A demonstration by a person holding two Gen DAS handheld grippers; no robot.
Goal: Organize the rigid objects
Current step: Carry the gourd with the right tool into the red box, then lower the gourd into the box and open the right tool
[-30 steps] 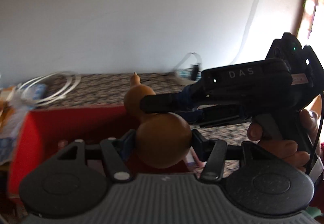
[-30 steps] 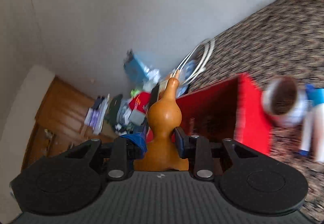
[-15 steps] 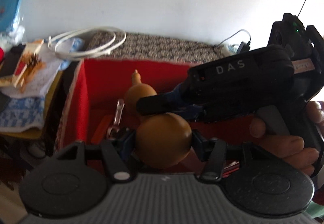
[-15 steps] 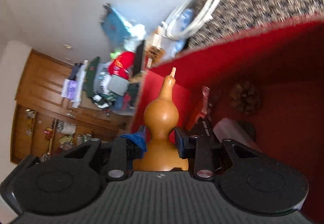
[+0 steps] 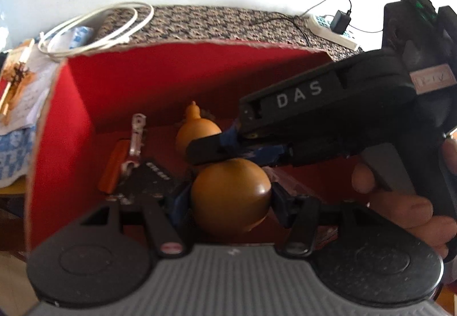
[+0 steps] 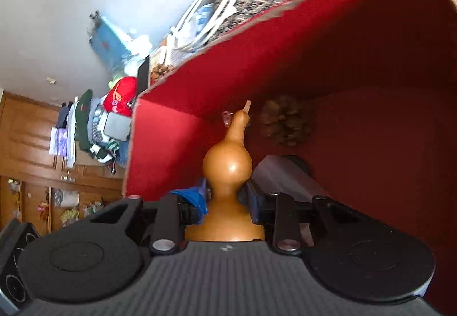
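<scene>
Both tongs clamp one gourd inside the red box: left tongs on its bulb, right tongs at its waist.

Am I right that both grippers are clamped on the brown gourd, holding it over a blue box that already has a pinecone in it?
Not quite: the box is red, not blue, as the right wrist view shows. The rest holds: the left gripper grips the gourd at its large bulb, the right gripper at its waist, and a pinecone lies inside.
</scene>
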